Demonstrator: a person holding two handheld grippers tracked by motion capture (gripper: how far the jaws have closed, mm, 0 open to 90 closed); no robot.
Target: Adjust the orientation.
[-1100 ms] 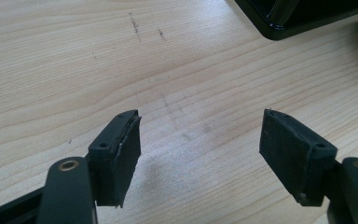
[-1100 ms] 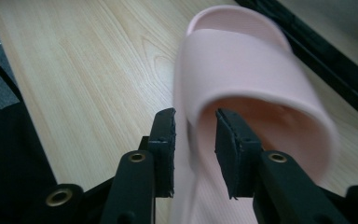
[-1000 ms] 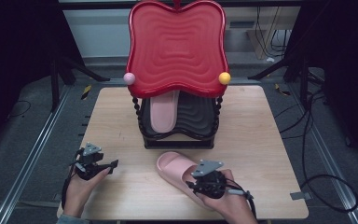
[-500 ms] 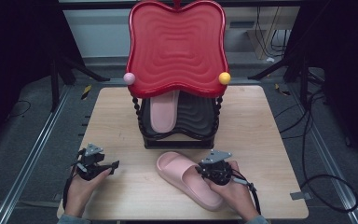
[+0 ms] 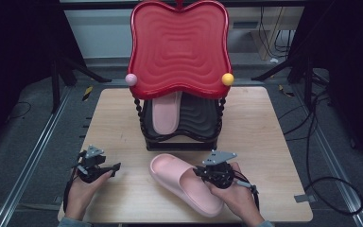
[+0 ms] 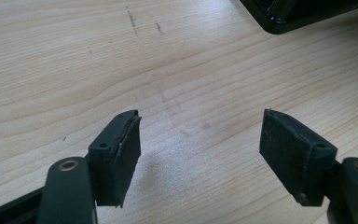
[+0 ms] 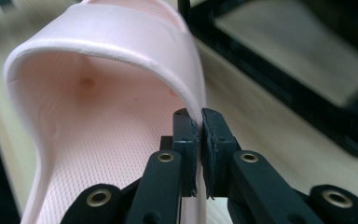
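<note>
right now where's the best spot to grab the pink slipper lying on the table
Grip the thin side edge of the slipper where the strap meets the sole, coming from its open heel end. The right gripper, whose jaws have just been closing, already pinches that wall there; it is narrow enough for the pads, while the strap's arch is too broad.

A pale pink slipper (image 5: 184, 182) lies on the light wood-grain table (image 5: 274, 142), beside a black rack (image 5: 182, 125) with a glossy red rippled tray (image 5: 179, 47), 1 pink ball (image 5: 131, 79) and 1 yellow ball (image 5: 227, 79).
</note>
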